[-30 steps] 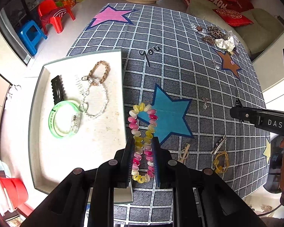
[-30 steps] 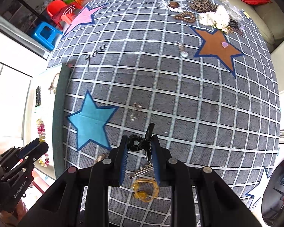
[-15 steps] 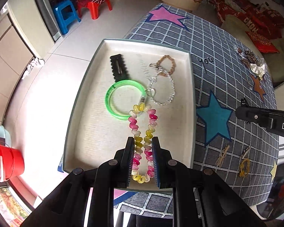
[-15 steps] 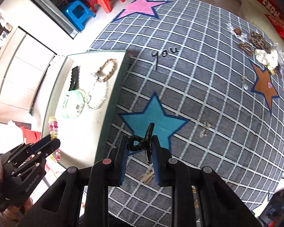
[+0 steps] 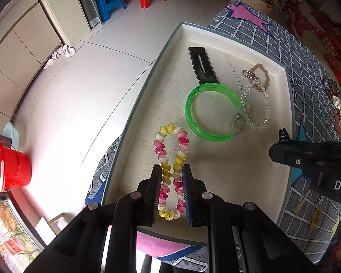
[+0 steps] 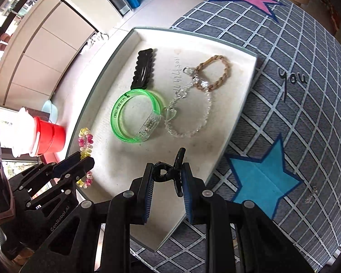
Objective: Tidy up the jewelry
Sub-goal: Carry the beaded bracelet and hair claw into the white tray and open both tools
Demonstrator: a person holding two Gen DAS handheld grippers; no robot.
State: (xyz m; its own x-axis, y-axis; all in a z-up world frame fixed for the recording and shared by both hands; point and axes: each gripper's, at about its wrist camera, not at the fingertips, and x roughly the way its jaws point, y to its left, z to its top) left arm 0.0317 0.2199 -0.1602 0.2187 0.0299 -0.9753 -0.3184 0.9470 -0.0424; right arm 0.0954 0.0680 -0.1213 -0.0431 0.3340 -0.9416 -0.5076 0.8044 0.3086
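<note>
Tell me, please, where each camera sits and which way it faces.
Left wrist: on the left tongs, looking steeply down at the tray; its own fingers hold a coil bracelet.
Right wrist: on the right tongs, looking down at the tray's near part; its fingers hold a black hair claw.
Both show the green bangle and each other's tongs.

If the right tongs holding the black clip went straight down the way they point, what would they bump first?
Probably the bare floor of the white tray. The right tongs hold the black claw clip above it; the green bangle lies further ahead.
</note>
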